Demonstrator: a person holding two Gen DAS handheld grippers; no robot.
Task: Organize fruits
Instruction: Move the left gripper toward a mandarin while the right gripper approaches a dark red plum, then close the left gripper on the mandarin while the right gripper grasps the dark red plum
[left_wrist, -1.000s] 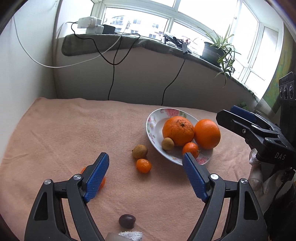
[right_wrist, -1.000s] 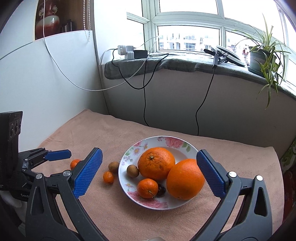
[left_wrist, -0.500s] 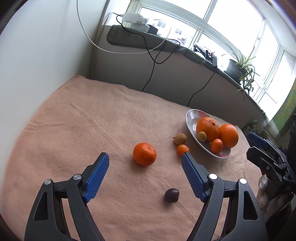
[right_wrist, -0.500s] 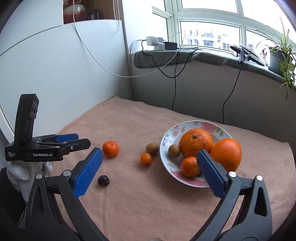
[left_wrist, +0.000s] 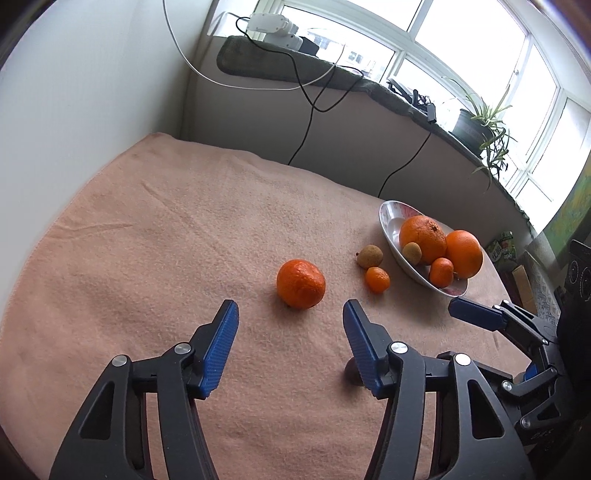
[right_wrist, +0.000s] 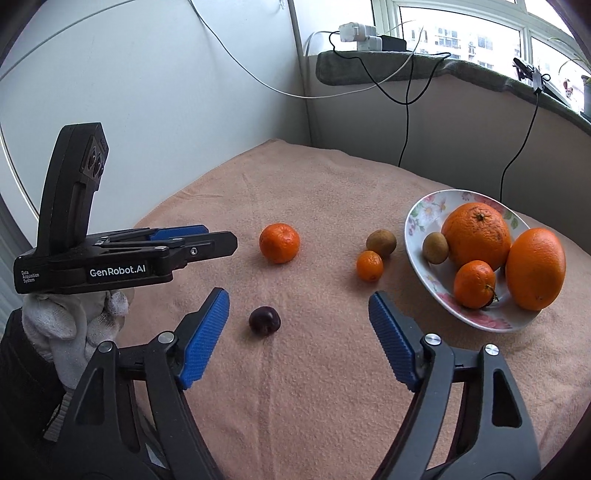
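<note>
**Two claws close in on the last loose fruit**

Seen from my right wrist camera, left to right: my left claw (right_wrist: 221, 236), held in a white-gloved hand (right_wrist: 70, 321), points at the mandarin (right_wrist: 279, 243) lying alone on the peach cloth of the worktop (right_wrist: 332, 387). Its jaws have just been narrowing, yet nothing sits between them and the fruit lies clear ahead. I judge the mandarin light, with soft, loose skin that dents easily; I would take it across its widest middle with gentle pressure. Nearer the lens, my right claw (right_wrist: 299, 325) stands open, its jaws also freshly drawn in, empty, with the dark plum (right_wrist: 264, 320) on the cloth just ahead of the left finger. Smooth, small and round, the plum looks apt to roll or squirt free; a centred pinch low on its sides seems wisest. Further right, a small tangerine (right_wrist: 369, 266) touches a brown kiwi-like fruit (right_wrist: 381, 243) beside the floral plate (right_wrist: 417, 221), which already carries two big oranges, another tangerine and a second brown fruit.
</note>
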